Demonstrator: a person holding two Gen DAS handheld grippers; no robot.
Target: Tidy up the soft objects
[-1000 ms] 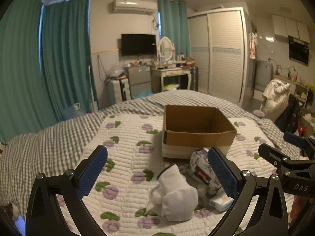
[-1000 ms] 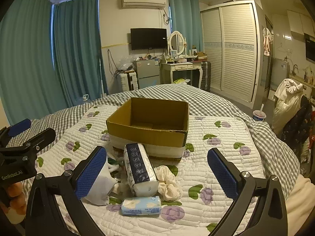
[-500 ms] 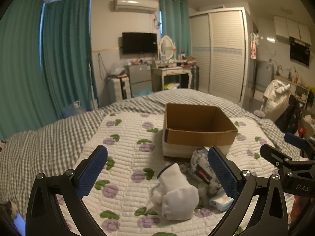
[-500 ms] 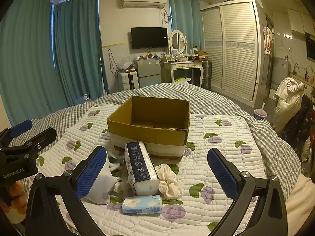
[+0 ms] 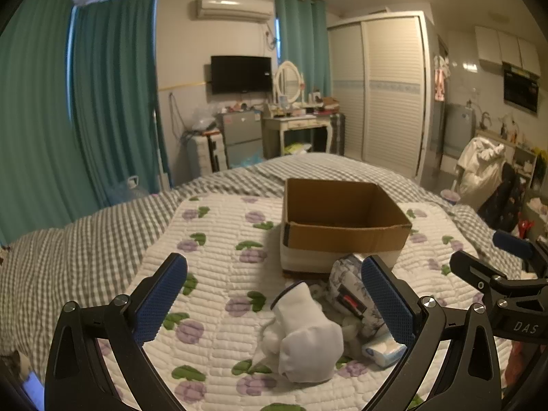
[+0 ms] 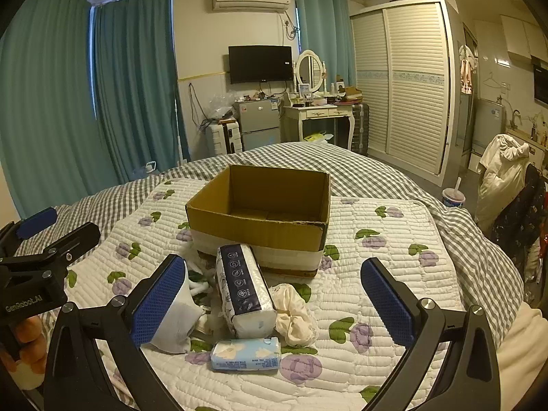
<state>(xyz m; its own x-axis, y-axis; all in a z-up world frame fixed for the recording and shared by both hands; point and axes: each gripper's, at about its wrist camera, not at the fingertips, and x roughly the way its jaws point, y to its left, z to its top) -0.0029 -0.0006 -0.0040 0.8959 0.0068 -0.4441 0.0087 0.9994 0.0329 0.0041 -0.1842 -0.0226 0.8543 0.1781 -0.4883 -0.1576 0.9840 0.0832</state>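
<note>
Blue-padded and spread wide, the left gripper point(image 5: 274, 294) holds nothing; we find it hovering over the quilt with the white sock point(image 5: 304, 339) lying between its fingers in that view, not touched by either pad. We note the right gripper point(image 6: 274, 294) likewise wide open and empty, raised above the same cluster of soft items. Directly ahead of it lies the large tissue pack point(image 6: 245, 289), its far end against the front of the cardboard box point(image 6: 260, 226). Just to the pack's right sits a crumpled cream cloth point(image 6: 294, 315), touching it. Nearer the camera lies a small blue tissue packet point(image 6: 246, 354), flat on the quilt, just in front of the pack and the cloth. The white sock appears again at the left, partly behind the right gripper's left finger. We record the cardboard box as open-topped, upright on the floral quilt point(image 6: 376, 267); what its floor holds we cannot tell. Beneath the quilt runs a grey checked bedcover point(image 6: 394, 178). Beyond the bed stand teal curtains point(image 6: 133, 78) and a white louvred wardrobe point(image 6: 404, 78).
</note>
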